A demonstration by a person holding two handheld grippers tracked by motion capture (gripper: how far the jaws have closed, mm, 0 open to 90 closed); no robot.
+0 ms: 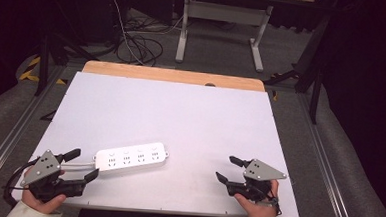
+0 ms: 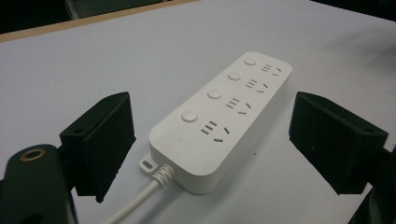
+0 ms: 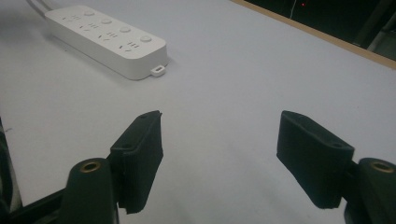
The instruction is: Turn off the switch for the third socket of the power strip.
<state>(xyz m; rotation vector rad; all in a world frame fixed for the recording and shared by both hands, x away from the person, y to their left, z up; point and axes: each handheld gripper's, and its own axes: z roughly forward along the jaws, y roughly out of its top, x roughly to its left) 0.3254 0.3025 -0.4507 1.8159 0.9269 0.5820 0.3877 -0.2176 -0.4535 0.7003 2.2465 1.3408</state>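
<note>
A white power strip (image 1: 131,158) lies flat on the white table (image 1: 190,113), toward the near left part of it. It is a long, slim bar with rounded corners, four round buttons in a row, each beside its own set of socket slots, and a small mounting tab at either end. A white cord (image 2: 135,203) leaves its left end, the one next to the left gripper (image 1: 84,164), whose jaws stand wide apart around that cord end without touching. The right gripper (image 1: 228,169) rests well apart to the right, jaws spread over bare tabletop.
</note>
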